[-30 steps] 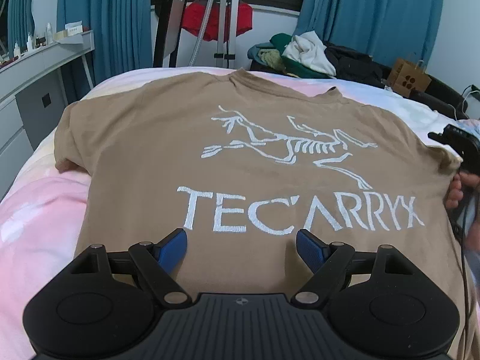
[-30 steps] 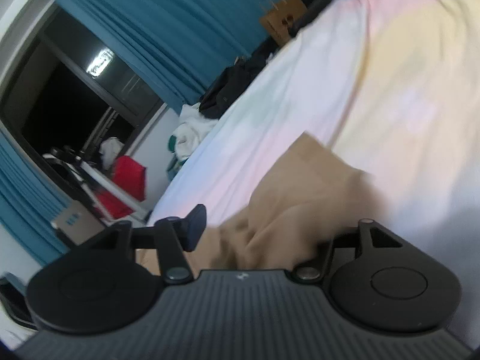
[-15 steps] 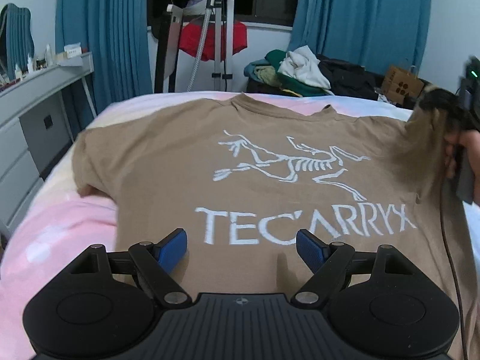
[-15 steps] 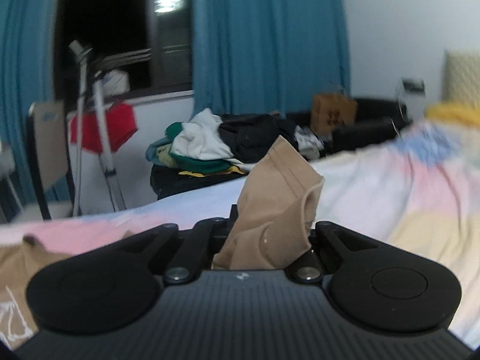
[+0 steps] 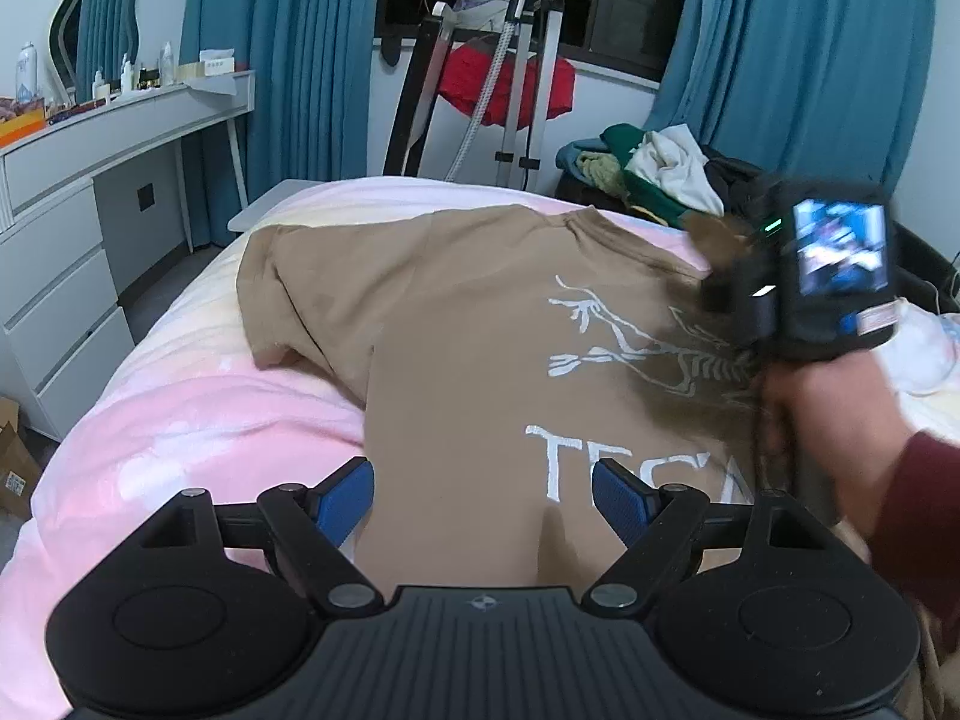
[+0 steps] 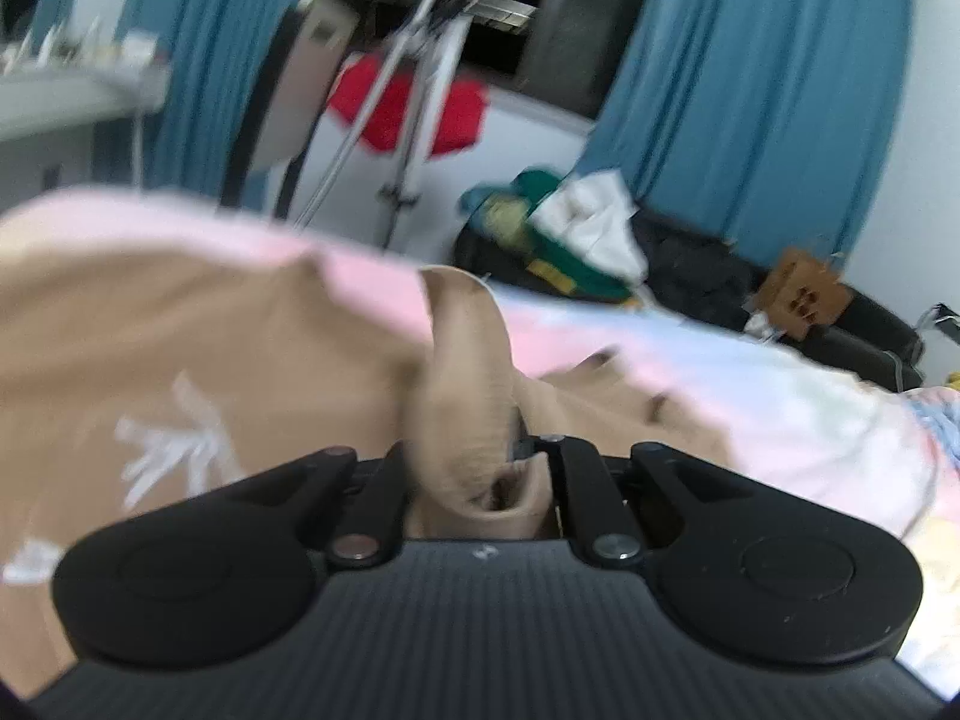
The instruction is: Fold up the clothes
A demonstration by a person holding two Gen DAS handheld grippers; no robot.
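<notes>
The right gripper (image 6: 474, 474) pinches a raised fold of the tan printed T-shirt (image 5: 468, 324) at centre frame, while the blue-padded left gripper (image 5: 483, 501) hangs spread over its lower hem.

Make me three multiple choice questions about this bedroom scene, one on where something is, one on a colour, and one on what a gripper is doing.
1. Where does the T-shirt lie?
A. on the bed
B. on the desk
C. on the floor

2. What colour are the curtains?
A. white
B. teal blue
C. red

3. What state is the right gripper in?
A. open and empty
B. shut on the T-shirt
C. holding a bottle

Answers:
1 A, the shirt is spread over the pink bed.
2 B, both window curtains are teal blue.
3 B, tan cloth is pinched between its fingers, while the left gripper is open.
</notes>
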